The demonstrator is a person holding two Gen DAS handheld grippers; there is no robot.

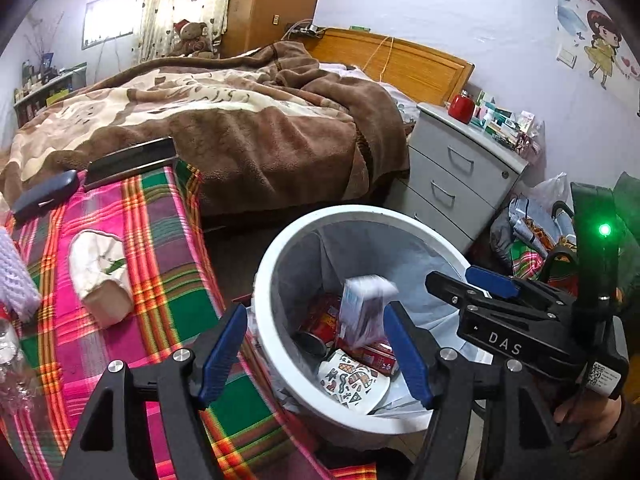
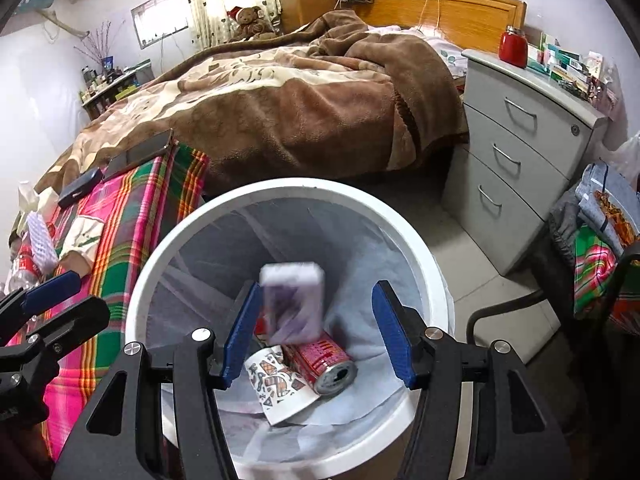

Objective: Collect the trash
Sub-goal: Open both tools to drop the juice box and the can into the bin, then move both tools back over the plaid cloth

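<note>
- Left gripper (image 1: 316, 350): jaws apart, gripping nothing; blurred small carton (image 1: 366, 312) at its 1 o'clock, over the white bin (image 1: 264, 280).
- Right gripper (image 2: 318, 336): jaws apart, empty above the bin.

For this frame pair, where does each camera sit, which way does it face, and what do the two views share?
Left wrist: on the left tool, angled down at the white bin and plaid cloth; the right tool and a hand show.
Right wrist: on the right tool, looking straight into the bin; the left tool enters lower left.
Shared: a blurred carton over the bin, the bed, the grey drawers.
</note>
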